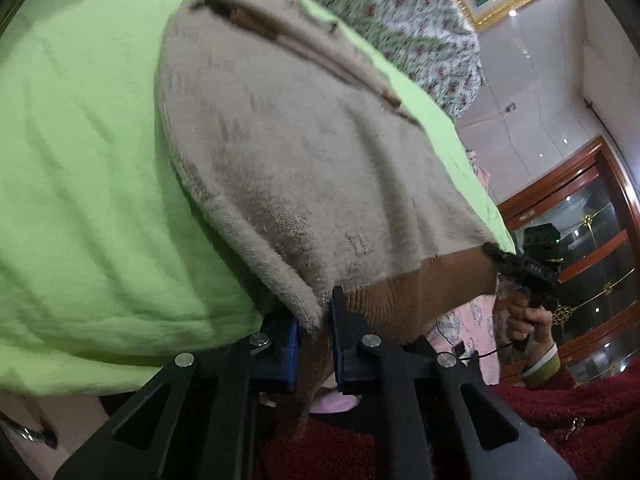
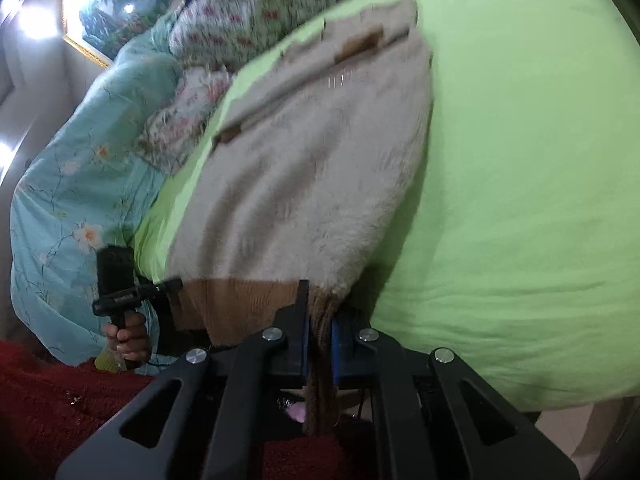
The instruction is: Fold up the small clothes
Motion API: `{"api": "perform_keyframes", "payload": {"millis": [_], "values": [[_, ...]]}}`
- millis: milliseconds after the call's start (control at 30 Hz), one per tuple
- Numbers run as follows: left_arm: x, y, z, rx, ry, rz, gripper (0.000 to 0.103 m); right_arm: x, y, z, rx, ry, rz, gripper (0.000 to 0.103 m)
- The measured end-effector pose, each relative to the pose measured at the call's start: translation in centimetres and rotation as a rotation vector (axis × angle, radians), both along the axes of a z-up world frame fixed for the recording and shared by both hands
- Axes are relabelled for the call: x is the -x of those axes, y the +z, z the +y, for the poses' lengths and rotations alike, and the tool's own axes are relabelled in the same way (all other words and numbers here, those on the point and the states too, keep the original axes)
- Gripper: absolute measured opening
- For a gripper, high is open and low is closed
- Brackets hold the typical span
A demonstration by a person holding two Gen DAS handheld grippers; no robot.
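Both my grippers are pinching the brown ribbed hem (image 1: 404, 296) of the beige fleece sweater (image 1: 296, 152): left gripper (image 1: 314, 332) on one corner, right gripper (image 2: 320, 340) on the other. The sweater lies on the green bedsheet (image 1: 80, 160), its long axis running straight away from both jaws toward the collar, so neither hand is nearer. The fold probably goes forward. Only the right wrist view shows the blue floral quilt (image 2: 52, 208); only the left shows the wooden cabinet (image 1: 592, 248).
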State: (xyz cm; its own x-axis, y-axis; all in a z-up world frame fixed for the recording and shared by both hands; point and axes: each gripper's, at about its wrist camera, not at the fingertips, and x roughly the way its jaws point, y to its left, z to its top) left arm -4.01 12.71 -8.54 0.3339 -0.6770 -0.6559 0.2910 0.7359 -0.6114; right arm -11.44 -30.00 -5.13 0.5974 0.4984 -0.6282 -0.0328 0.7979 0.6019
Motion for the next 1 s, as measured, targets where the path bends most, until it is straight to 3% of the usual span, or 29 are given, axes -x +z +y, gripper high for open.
{"api": "perform_keyframes", "payload": {"millis": [100, 167, 300, 433, 600, 800, 1000], "values": [[0.6, 1.4, 0.7, 0.026, 0.012, -0.046, 0.009, 1.9, 1.2, -4.1, -0.059, -0.1, -0.051, 0.008], [0.5, 1.4, 1.0, 0.03, 0.024, -0.046, 0.007, 2.1, 1.0, -5.0, -0.067, -0.11, -0.048, 0.007], [0.2, 1.0, 1.0, 0.018, 0.038, -0.023, 0.007, 1.3, -0.1, -3.8, -0.059, -0.072, -0.017, 0.007], [0.8, 2.2, 0.9, 0.023, 0.041, -0.051, 0.007, 1.5, -0.8, -3.4, -0.074, -0.066, -0.016, 0.007], [0.8, 3.4, 2.2, 0.095, 0.106, -0.06, 0.006, 1.5, -0.9, -4.1, -0.098, -0.077, -0.003, 0.007], [-1.5, 7.9, 3.0, 0.125, 0.163, -0.181, 0.006, -1.4, 4.6, -3.8, -0.123, -0.06, -0.149, 0.007], [-8.7, 13.3, 4.0, 0.177, 0.274, -0.325, 0.006, -10.2, 10.1, -4.0, -0.086, -0.092, -0.286, 0.007]]}}
